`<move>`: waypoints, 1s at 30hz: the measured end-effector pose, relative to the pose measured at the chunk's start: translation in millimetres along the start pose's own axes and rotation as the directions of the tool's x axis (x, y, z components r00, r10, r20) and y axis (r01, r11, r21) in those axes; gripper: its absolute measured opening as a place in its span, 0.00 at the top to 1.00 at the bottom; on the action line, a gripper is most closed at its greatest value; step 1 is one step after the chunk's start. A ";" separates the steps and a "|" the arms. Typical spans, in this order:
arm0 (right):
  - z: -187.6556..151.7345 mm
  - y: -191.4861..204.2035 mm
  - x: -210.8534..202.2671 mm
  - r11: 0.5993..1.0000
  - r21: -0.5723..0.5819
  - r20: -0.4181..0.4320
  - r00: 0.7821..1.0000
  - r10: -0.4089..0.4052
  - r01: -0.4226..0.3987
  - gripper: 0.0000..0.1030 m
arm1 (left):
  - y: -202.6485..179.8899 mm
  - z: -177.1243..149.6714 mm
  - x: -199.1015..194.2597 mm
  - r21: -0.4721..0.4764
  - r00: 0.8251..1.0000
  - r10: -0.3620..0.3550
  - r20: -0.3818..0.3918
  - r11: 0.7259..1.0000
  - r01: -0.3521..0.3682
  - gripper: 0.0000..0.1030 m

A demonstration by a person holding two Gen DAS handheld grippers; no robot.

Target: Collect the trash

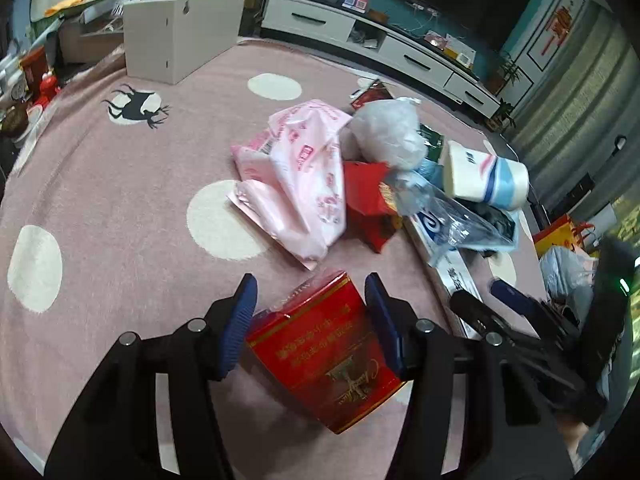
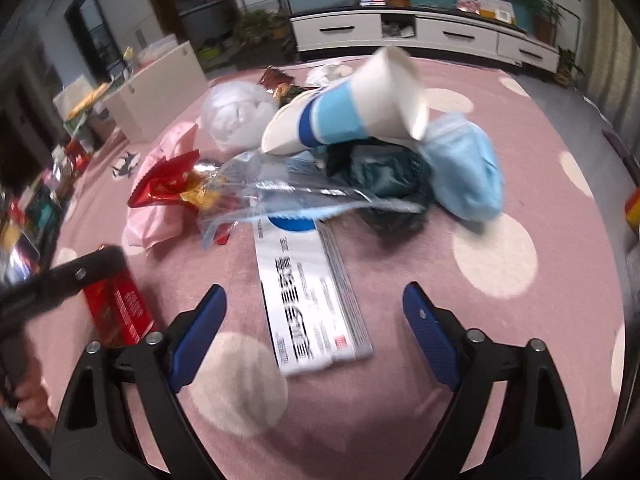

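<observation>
My left gripper (image 1: 310,280) is shut on a red and gold carton (image 1: 324,352), its blue pads pressing on both sides; the carton (image 2: 120,308) also shows at the left of the right wrist view. Ahead lies a trash pile: a pink plastic bag (image 1: 304,168), a crumpled white bag (image 1: 388,132), a red wrapper (image 1: 368,196), a clear wrapper (image 1: 444,208) and a blue-striped paper cup (image 1: 484,178). My right gripper (image 2: 315,292) stands open just above a long flat white box (image 2: 312,296), apart from it. Behind are the cup (image 2: 360,104), a blue face mask (image 2: 468,168) and a dark green bag (image 2: 380,176).
Everything lies on a pink carpet (image 1: 120,200) with white dots. A white box-shaped cabinet (image 1: 180,28) stands at the back left, and a long white TV stand (image 1: 380,44) runs along the back. Bags (image 1: 560,236) sit off the carpet's right edge.
</observation>
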State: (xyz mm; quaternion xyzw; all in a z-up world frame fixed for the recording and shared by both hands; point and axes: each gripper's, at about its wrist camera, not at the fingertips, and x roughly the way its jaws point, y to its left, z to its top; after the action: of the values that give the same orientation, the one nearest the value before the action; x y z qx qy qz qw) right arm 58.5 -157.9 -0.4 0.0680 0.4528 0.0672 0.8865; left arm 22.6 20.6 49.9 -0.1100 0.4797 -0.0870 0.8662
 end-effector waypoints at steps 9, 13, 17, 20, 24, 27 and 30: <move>-5.3 17.5 16.3 0.991 -0.098 -0.022 0.995 -0.093 0.091 0.54 | -14.0 -14.9 2.1 0.036 0.999 -0.038 -0.026 0.999 0.039 0.45; -19.5 11.2 -2.1 0.997 -0.035 -0.039 0.997 -0.066 0.064 0.54 | -22.6 -18.8 8.1 0.059 0.997 -0.051 -0.059 0.997 0.055 0.45; -33.0 7.8 -23.2 0.993 -0.022 -0.016 0.993 -0.118 0.118 0.54 | -28.9 -22.3 11.0 0.071 0.996 -0.037 -0.080 0.997 0.043 0.45; -42.0 -3.4 -33.6 0.993 0.040 -0.024 0.993 -0.112 0.113 0.54 | -30.0 -23.9 10.6 0.058 0.994 -0.040 -0.099 0.997 0.046 0.35; -47.2 -15.3 -48.6 0.987 0.091 -0.004 0.992 -0.130 0.129 0.54 | -32.1 -27.6 4.4 0.055 0.995 -0.020 -0.095 0.998 0.026 0.20; -47.3 -18.3 -54.6 0.985 0.102 0.005 0.990 -0.140 0.138 0.54 | -31.4 -31.3 2.4 0.041 0.993 -0.031 -0.112 0.999 0.036 0.12; -48.6 -23.0 -62.3 0.982 0.106 0.014 0.987 -0.159 0.157 0.54 | -26.2 -34.9 7.5 0.014 0.986 -0.066 -0.153 0.998 0.069 0.12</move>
State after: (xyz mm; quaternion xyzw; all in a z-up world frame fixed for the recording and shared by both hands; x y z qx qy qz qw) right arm -15.9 -188.8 16.7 0.0791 0.4495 -0.0280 0.8893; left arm -4.3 -10.3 33.0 -0.1108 0.5396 -0.1290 0.8246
